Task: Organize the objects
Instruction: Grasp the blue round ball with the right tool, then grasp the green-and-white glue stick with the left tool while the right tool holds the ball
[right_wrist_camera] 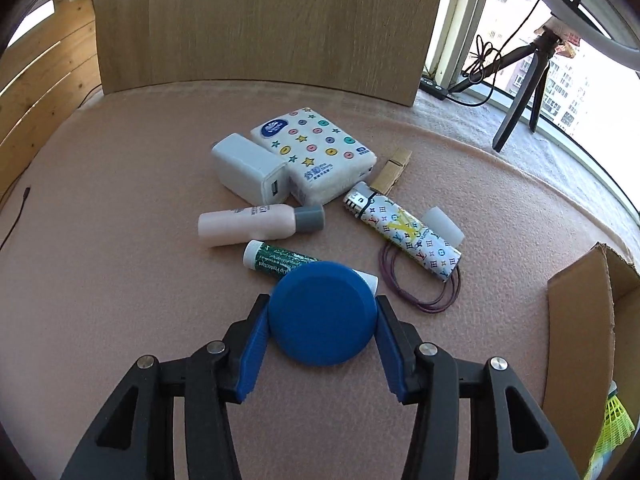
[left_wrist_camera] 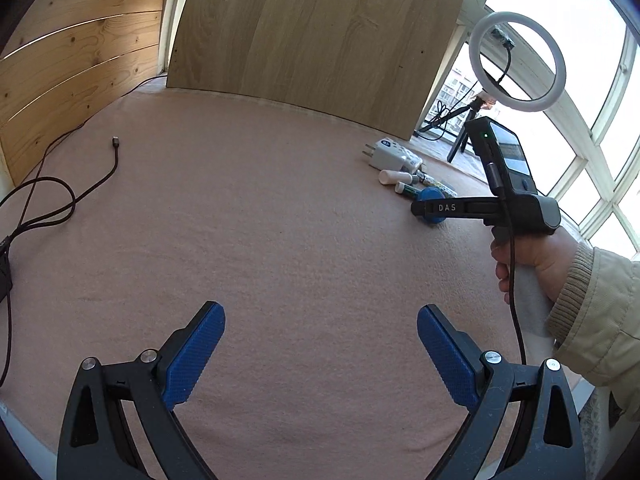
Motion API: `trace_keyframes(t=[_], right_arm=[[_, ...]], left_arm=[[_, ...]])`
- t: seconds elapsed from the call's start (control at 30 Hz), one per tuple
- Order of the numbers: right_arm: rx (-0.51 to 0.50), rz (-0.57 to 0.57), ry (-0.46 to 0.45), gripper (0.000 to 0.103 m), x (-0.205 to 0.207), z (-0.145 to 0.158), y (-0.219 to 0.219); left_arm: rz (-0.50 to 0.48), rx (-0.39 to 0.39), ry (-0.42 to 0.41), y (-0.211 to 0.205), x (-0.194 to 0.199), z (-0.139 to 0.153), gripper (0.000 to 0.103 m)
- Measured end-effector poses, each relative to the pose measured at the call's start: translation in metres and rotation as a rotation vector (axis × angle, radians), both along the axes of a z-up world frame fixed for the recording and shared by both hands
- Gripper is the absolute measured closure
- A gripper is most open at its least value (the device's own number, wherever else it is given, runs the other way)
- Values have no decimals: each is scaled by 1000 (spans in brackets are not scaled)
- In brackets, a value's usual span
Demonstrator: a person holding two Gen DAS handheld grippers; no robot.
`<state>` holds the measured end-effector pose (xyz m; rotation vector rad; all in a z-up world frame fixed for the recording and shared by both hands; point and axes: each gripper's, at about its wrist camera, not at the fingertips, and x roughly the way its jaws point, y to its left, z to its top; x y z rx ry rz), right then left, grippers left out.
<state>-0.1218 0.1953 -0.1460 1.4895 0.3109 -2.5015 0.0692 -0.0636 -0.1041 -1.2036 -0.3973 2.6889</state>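
My right gripper (right_wrist_camera: 322,320) is shut on a blue round disc (right_wrist_camera: 322,312), its pads pressing both sides, low over the pink cloth. Beyond it lie a green lip balm tube (right_wrist_camera: 276,258), a pink bottle with a grey cap (right_wrist_camera: 256,224), a white charger (right_wrist_camera: 248,168), a tissue pack with coloured buttons (right_wrist_camera: 316,152), a patterned lighter (right_wrist_camera: 404,232), a wooden clothespin (right_wrist_camera: 394,170) and purple hair ties (right_wrist_camera: 420,288). My left gripper (left_wrist_camera: 320,344) is open and empty over bare cloth. The left wrist view shows the right gripper (left_wrist_camera: 424,210) at the pile (left_wrist_camera: 400,172).
A cardboard box (right_wrist_camera: 580,320) stands at the right, with a yellow-green shuttlecock (right_wrist_camera: 614,420) inside. A wooden board (left_wrist_camera: 312,32) stands at the back. A dark USB cable (left_wrist_camera: 100,176) lies at the left. A ring light (left_wrist_camera: 516,64) on a tripod stands by the window.
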Motion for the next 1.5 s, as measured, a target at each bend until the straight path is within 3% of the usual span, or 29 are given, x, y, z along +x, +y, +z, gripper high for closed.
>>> trace_keyframes(t=[0.13, 0.33, 0.47, 0.6, 0.7, 0.83, 0.9, 1.03, 1.07, 1.17, 1.23, 1.3, 1.4, 1.5], right_arm=[[42, 30, 40, 57, 15, 18, -11], [124, 9, 112, 57, -27, 37, 4], [158, 59, 88, 57, -50, 22, 4], [172, 134, 36, 57, -38, 9, -5], [115, 200, -8, 57, -3, 0, -13], [-42, 295, -83, 57, 50, -1, -30], [-109, 240, -70, 57, 63, 8, -19], [-124, 126, -32, 57, 87, 23, 23], [-136, 101, -39, 57, 96, 23, 34], [-155, 79, -57, 57, 133, 15, 49], [-200, 35, -67, 57, 156, 9, 57], [-262, -13, -67, 57, 178, 5, 62], [-313, 3, -61, 57, 196, 8, 61], [-324, 29, -44, 57, 197, 14, 66]], left_arm=[[6, 25, 18, -12, 1, -1, 4], [32, 28, -1, -26, 5, -7, 4], [44, 18, -34, -27, 5, -14, 4], [57, 19, -57, -25, 3, -18, 4], [59, 12, -64, -20, -2, -21, 4], [50, -4, -79, -6, -10, -31, 4], [19, -17, -94, 7, -13, -37, 4], [-87, -31, -47, 44, 2, -43, 4], [-115, -52, -32, 56, 8, -47, 4], [-130, -262, -19, 94, 13, -50, 4], [-104, -309, -59, 106, 7, -55, 4], [-69, -231, -61, 107, 2, -53, 5], [-23, -111, -82, 98, -15, -50, 4], [-1, -81, -120, 94, -31, -46, 4]])
